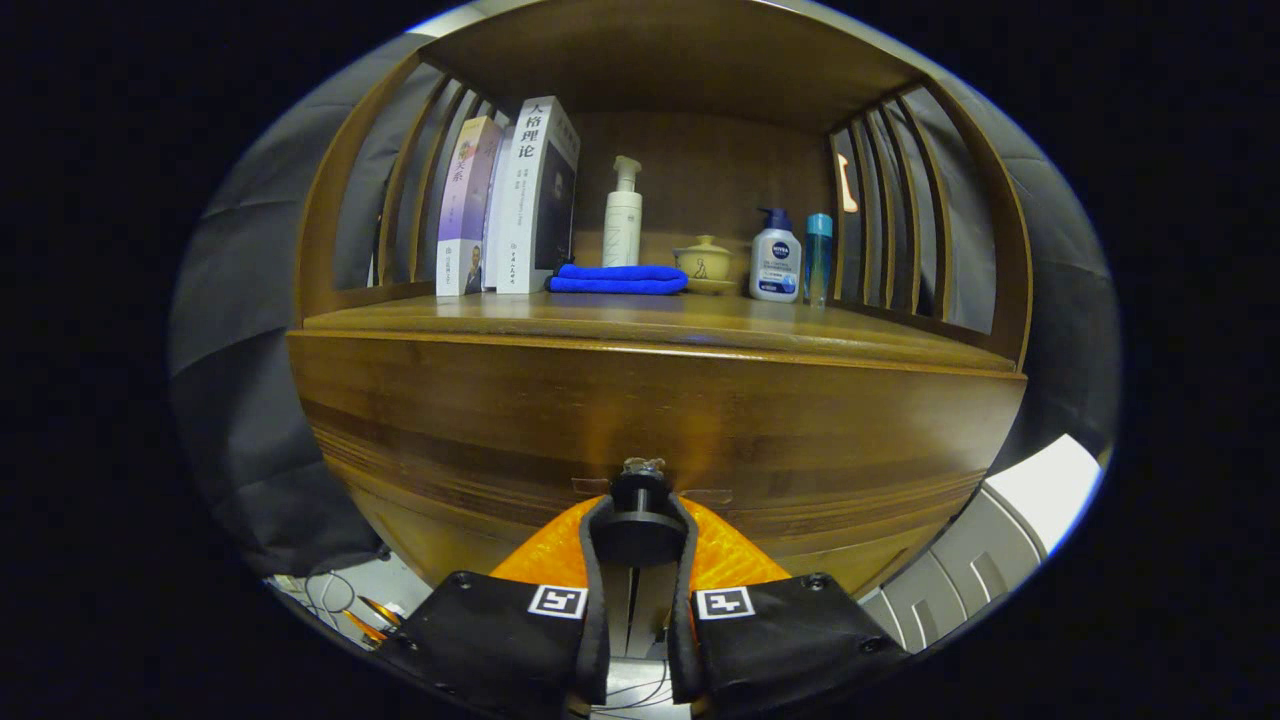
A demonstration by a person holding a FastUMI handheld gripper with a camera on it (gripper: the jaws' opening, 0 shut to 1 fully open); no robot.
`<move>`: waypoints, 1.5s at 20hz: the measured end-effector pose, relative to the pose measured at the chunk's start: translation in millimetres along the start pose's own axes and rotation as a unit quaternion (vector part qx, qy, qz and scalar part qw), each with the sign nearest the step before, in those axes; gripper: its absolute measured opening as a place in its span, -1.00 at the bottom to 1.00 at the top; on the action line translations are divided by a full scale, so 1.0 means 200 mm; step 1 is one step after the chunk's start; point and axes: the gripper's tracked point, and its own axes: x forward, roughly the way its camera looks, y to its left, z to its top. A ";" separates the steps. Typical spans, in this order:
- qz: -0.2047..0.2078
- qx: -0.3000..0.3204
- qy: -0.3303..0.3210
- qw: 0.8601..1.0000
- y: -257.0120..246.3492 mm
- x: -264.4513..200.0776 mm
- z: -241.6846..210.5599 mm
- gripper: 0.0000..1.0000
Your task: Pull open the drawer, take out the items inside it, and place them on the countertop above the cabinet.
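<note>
Wooden drawer (pixel 650 440): gripper (pixel 638 535) fingers clamp its round knob (pixel 638 530).

The gripper (pixel 640 520) is held level and pointed straight ahead. Its two fingers (pixel 598 560) reach forward side by side, drawn in close, with a narrow gap between them. Both press on the sides of a round knob (pixel 640 527) that sits between their tips.

The hand-held gripper (pixel 640 535) has two blocky housings, each bearing a square black-and-white marker and small corner screws, fronting an orange ribbed body.
</note>
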 end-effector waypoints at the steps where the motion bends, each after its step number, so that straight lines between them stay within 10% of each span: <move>1: -0.001 0.003 0.002 1.000 0.00 -0.02 -0.01 -0.49; 30: 0.026 -0.051 -0.016 0.998 0.02 -0.61 -0.24 -0.48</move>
